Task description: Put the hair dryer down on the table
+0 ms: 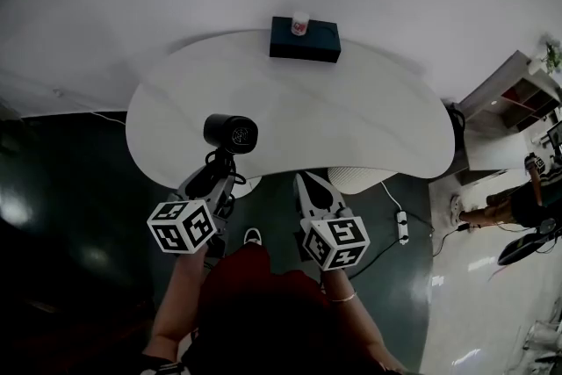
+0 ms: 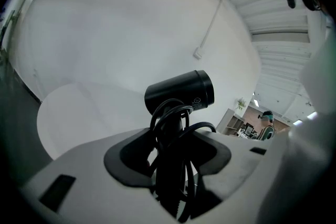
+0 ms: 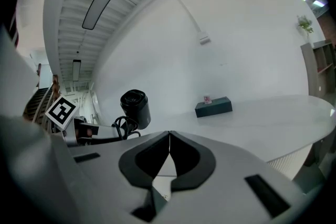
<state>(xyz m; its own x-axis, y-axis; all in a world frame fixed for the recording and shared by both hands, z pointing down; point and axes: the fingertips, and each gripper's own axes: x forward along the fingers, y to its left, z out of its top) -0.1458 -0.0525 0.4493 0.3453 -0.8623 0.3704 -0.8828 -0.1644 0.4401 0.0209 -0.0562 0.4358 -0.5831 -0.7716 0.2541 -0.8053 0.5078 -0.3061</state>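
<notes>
The left gripper (image 1: 213, 180) grasps the hair dryer (image 1: 231, 133) by its handle, with the coiled cord (image 2: 173, 126) bunched between the jaws alongside it. The dryer is held in the air, barrel uppermost, apparently over the near edge of the white table (image 1: 369, 127). The right gripper (image 1: 309, 191) is clenched on nothing.

Hazards:
- Release this close to the edge may let the round, top-heavy barrel roll or tip off the table.
- Cord loops may snag a jaw on opening and drag the dryer back.
- The dark box (image 1: 305, 39) at the far side stands well apart and is unlikely to obstruct.
</notes>
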